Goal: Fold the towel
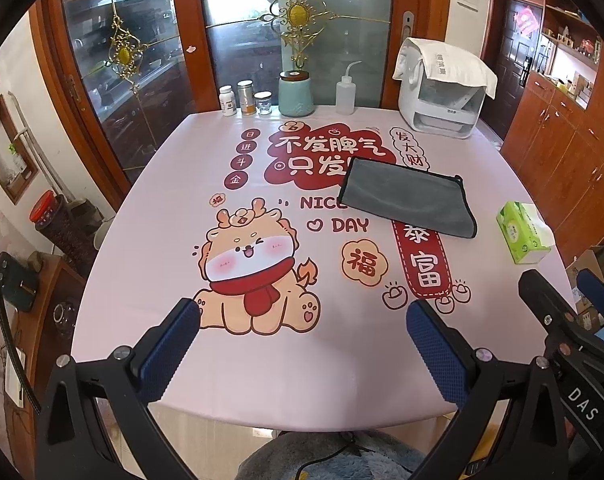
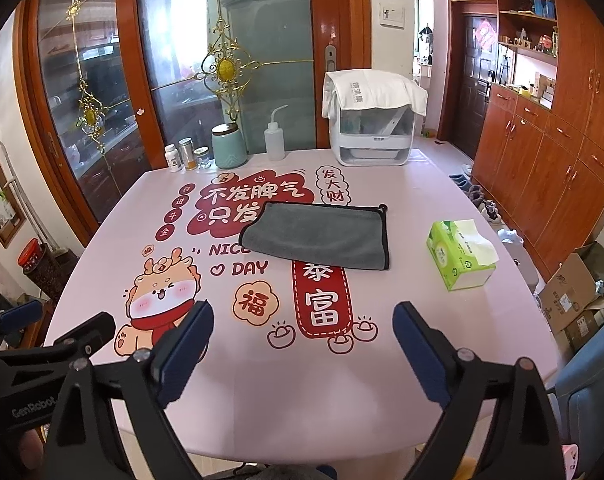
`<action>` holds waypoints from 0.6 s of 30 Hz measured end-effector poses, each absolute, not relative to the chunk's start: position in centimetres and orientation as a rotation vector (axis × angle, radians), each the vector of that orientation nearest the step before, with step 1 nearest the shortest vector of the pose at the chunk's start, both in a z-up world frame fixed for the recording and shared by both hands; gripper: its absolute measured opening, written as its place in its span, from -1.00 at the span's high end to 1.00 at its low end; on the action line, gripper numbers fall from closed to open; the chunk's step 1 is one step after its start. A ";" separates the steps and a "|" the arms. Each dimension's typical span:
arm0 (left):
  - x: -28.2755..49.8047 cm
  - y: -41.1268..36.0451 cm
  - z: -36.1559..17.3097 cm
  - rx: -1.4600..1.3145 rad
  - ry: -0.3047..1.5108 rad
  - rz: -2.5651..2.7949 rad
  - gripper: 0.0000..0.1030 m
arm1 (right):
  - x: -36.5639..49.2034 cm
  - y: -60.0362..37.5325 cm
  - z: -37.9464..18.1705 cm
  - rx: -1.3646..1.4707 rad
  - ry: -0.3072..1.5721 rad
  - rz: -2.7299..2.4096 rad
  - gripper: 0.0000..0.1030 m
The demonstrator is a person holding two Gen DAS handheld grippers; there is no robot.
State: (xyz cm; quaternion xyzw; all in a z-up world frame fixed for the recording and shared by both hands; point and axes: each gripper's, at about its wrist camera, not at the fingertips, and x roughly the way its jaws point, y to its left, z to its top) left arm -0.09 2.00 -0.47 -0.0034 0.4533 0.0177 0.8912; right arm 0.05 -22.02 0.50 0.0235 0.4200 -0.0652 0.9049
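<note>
"NICE DAY" tablecloth (image 2: 230, 360) — grey towel (image 2: 322, 232)

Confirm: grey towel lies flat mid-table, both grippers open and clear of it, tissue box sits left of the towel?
One slip: the tissue box sits right of the grey towel, not left, as the right wrist view shows. The rest holds: the towel lies flat mid-table, and the left gripper and right gripper are open and clear of it.
</note>
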 end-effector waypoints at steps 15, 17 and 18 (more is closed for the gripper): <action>0.0 2.1 -0.5 -0.004 0.951 0.041 -0.99 | -0.2 -21.6 0.8 0.059 0.855 -0.122 -0.90; 0.1 2.1 -0.5 -0.003 0.951 0.041 -0.99 | -0.2 -21.6 0.8 0.059 0.855 -0.121 -0.90; 0.0 2.1 -0.5 -0.003 0.950 0.042 -0.99 | -0.2 -21.6 0.8 0.060 0.855 -0.122 -0.90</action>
